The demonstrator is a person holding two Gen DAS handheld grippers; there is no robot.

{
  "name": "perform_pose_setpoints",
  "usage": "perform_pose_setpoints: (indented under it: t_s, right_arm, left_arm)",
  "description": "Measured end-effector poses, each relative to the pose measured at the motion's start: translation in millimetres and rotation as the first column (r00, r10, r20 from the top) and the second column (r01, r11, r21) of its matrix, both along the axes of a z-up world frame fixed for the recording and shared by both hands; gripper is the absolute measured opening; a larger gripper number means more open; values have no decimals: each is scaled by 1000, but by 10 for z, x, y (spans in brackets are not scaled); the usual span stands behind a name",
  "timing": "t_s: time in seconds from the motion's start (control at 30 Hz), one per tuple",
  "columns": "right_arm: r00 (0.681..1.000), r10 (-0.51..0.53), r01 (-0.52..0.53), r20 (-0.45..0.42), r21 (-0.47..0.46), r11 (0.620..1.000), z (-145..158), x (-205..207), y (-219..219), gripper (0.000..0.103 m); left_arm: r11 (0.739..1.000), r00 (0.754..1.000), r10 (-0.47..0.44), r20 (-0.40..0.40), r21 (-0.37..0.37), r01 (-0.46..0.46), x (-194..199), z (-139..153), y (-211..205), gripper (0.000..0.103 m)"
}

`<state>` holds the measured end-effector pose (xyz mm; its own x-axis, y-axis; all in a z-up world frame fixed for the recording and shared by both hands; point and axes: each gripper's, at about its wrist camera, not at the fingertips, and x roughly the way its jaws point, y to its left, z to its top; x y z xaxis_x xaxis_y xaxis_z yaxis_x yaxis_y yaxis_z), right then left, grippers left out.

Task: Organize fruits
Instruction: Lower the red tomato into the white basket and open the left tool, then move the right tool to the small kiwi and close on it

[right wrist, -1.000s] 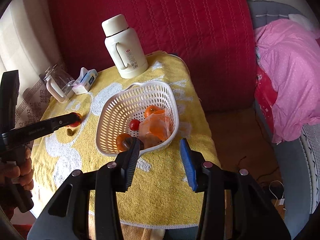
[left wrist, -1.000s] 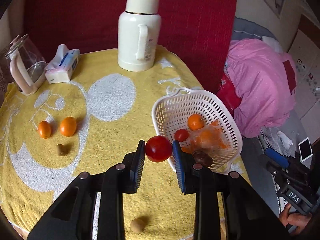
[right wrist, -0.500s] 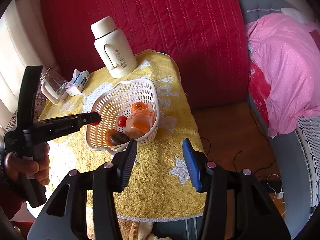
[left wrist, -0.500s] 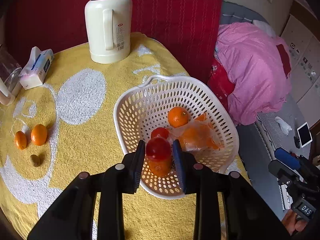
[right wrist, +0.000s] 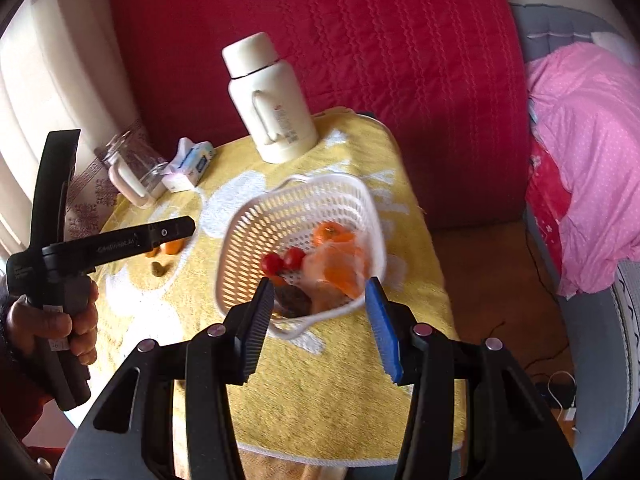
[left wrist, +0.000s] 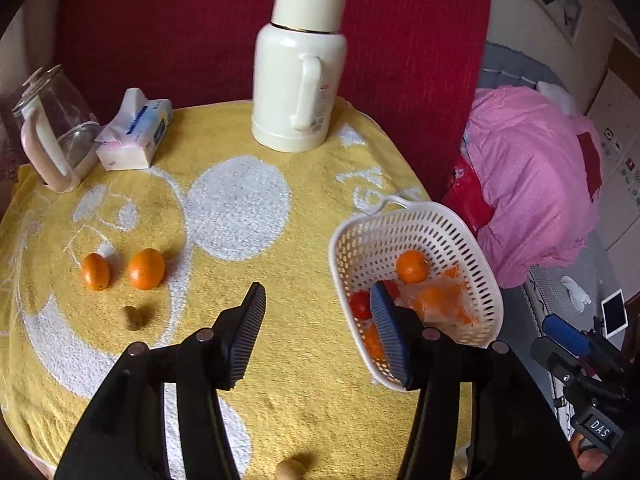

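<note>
The white slotted basket (left wrist: 362,246) stands on the right of the yellow cloth. It holds two red tomatoes (right wrist: 273,263), an orange (left wrist: 412,266), a clear bag of orange fruit (left wrist: 440,300) and a dark fruit (right wrist: 292,300). My left gripper (left wrist: 316,296) hangs just left of the basket, its jaws opening with nothing between them. Two oranges (left wrist: 146,268) and a small brown fruit (left wrist: 133,317) lie on the cloth at the left. My right gripper (right wrist: 319,286) is open and empty, hovering before the basket's near rim (right wrist: 248,248), apart from it.
A cream thermos (left wrist: 300,68), a tissue pack (left wrist: 134,136) and a glass jug (left wrist: 52,132) stand along the back. A pale round fruit (left wrist: 290,470) lies near the front edge. Red upholstery rises behind; pink bedding (left wrist: 532,184) lies to the right.
The left gripper carried a red tomato over the basket, let it go there, then drew back left with its jaws spread. The right gripper stayed open and empty.
</note>
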<state>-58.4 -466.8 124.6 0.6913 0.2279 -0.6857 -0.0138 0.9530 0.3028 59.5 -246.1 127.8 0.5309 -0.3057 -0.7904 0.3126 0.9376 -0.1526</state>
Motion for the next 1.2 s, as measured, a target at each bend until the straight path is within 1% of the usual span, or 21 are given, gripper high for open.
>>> perform_pose_setpoints:
  t_s: [0.13, 0.27, 0.37, 0.47, 0.6, 0.7, 0.8, 1.03, 1.2]
  right_arm:
    - [997, 72, -72, 11, 13, 997, 50, 72, 271, 49]
    - [982, 187, -187, 4, 14, 982, 38, 110, 642, 49]
    - [961, 276, -276, -10, 23, 961, 1, 108, 912, 49]
    - [929, 368, -367, -37, 21, 930, -78, 82, 1184, 49]
    - [892, 441, -441, -100, 18, 897, -277, 72, 1476, 49]
    - [873, 466, -470, -143, 10, 883, -432, 61, 1632, 49]
    - [862, 471, -478, -184, 8, 878, -582, 70, 1732, 49]
    - [852, 454, -470, -259, 4, 883, -860, 137, 1870, 48]
    - [853, 434, -456, -289, -7, 890, -985, 166, 1952, 47]
  left_arm:
    - [997, 997, 73, 29, -7, -73, -4, 160, 328, 55]
    - [990, 989, 141, 50, -15, -141, -11, 283, 644, 57]
    - [985, 983, 175, 59, -19, -174, -45, 330, 857, 58]
    - [979, 977, 205, 53, -22, -204, -76, 323, 1023, 59]
    - [973, 972, 230, 41, -18, -229, -129, 286, 1213, 59]
    - [970, 970, 242, 34, -19, -242, -160, 256, 1335, 59]
    - [968, 967, 252, 24, -16, -251, -177, 222, 1460, 59]
    - [962, 962, 272, 7, -16, -272, -166, 165, 1744, 59]
    - [963, 963, 271, -7, -12, -271, -125, 110, 1882, 59]
